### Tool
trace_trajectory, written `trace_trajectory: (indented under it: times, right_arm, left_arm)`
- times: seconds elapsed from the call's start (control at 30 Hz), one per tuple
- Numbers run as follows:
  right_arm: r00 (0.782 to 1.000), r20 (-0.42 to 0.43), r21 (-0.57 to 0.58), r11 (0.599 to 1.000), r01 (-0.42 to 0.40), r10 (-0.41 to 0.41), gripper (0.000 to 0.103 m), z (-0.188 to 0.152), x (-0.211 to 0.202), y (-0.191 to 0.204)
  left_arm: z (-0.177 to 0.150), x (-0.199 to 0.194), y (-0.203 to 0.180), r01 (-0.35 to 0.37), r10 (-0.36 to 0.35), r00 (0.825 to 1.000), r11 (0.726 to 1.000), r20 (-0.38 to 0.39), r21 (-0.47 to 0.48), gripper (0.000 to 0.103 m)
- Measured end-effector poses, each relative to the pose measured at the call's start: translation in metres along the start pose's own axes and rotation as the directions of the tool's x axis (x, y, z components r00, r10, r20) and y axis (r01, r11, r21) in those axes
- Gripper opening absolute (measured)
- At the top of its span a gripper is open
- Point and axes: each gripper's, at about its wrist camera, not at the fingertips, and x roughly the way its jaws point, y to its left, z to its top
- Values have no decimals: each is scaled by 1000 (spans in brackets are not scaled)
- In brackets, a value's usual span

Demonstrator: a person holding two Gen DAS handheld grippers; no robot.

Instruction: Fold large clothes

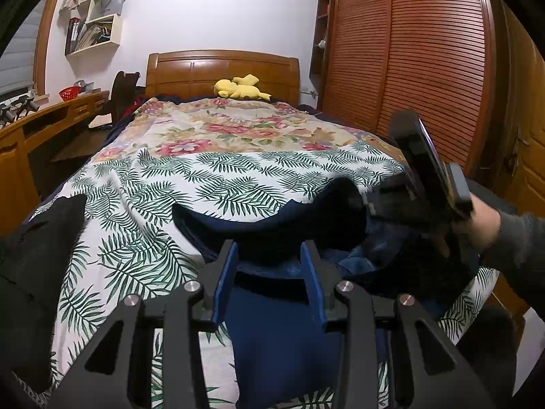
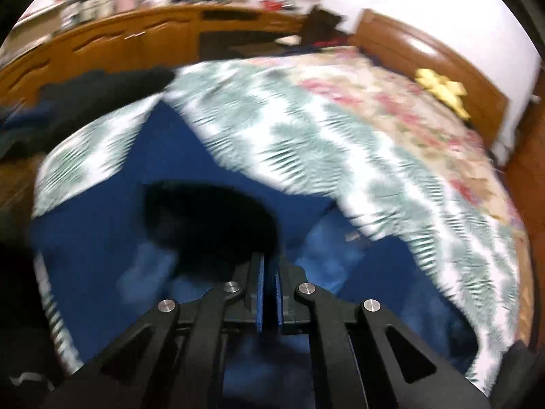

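Garment (image 1: 282, 334) lies on bed (image 1: 136, 204); plush toy (image 1: 240, 89) before headboard (image 1: 221, 68).

A: How many garments lie on the bed (image 1: 143, 184)?
B: Two show: one navy garment (image 1: 282, 334) at lower centre of the left wrist view, and one black garment (image 1: 37, 272) at the left edge.
A: Bedcovers?
B: Two: one palm-leaf sheet (image 1: 238, 177) in the middle, one floral quilt (image 1: 238, 126) above it.
A: Toys?
B: One yellow plush toy (image 1: 240, 89) at upper centre.
A: Tools?
B: Two: one left hand-held gripper (image 1: 269, 272), one right hand-held gripper (image 2: 269, 283).
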Motion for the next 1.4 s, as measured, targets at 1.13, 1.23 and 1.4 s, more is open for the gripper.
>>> trace_trajectory:
  times: [1.13,1.23,1.4]
  right_arm:
    - [970,-103,63,975,-214,220,5,-35,-14,48]
    - [974,-99,34,979,-203,205,1,-32,-5,39]
    - [998,-52,14,999,-44,44,0,3,11,2]
  left_arm:
    - [-3,6,2,-18,18,1000,1000,-19,9,37]
    - [-3,5,3,-19,19,1000,1000,-18,4,37]
    - [-3,7,2,-20,20,1000,1000,-23,5,37]
